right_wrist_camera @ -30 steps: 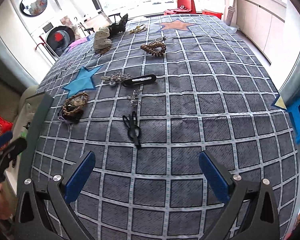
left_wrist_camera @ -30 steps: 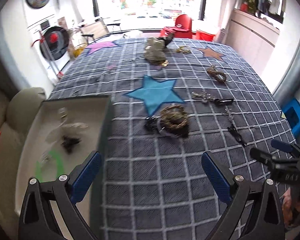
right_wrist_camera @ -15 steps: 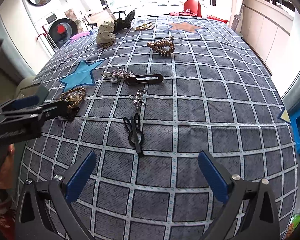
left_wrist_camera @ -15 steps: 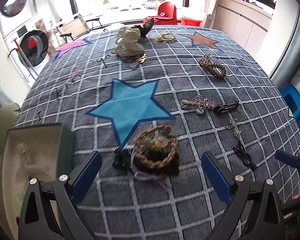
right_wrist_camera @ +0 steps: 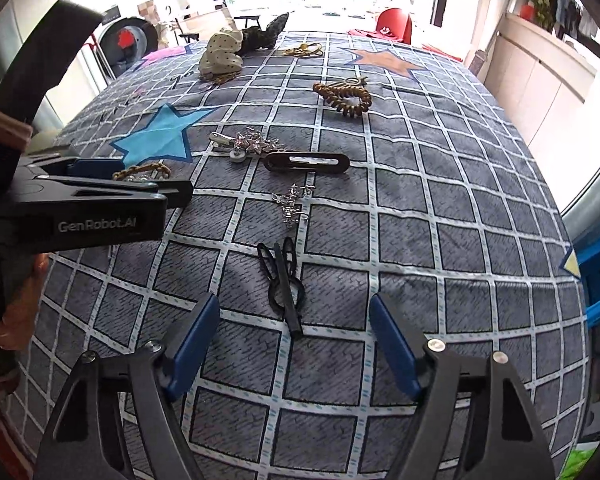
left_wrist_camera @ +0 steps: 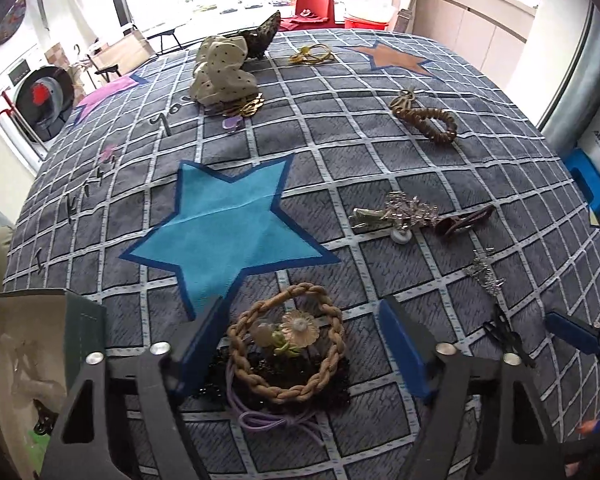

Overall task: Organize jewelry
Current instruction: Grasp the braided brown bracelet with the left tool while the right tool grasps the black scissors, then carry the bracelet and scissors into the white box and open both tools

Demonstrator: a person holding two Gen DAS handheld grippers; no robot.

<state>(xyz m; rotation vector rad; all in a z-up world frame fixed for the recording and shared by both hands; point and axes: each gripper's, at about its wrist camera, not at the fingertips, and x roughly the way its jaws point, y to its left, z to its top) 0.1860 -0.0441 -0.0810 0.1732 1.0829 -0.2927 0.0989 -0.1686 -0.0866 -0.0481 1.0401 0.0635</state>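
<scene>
Over the grid cloth [left_wrist_camera: 380,152], left gripper [left_wrist_camera: 300,344] has advanced, jaws apart astride the braided bracelet [left_wrist_camera: 288,354]; right gripper [right_wrist_camera: 294,344] apart near black clip [right_wrist_camera: 284,284]. Box [left_wrist_camera: 80,320] left.

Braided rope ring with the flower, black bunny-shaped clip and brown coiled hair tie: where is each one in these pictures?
braided rope ring [left_wrist_camera: 288,390]: left wrist view, on its near braided edge.
black bunny-shaped clip [right_wrist_camera: 286,290]: right wrist view, on its straight centre bar.
brown coiled hair tie [right_wrist_camera: 346,98]: right wrist view, on its coiled loop.

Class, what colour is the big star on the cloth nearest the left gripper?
Light blue star with darker blue border; clearest in left wrist view.
</scene>
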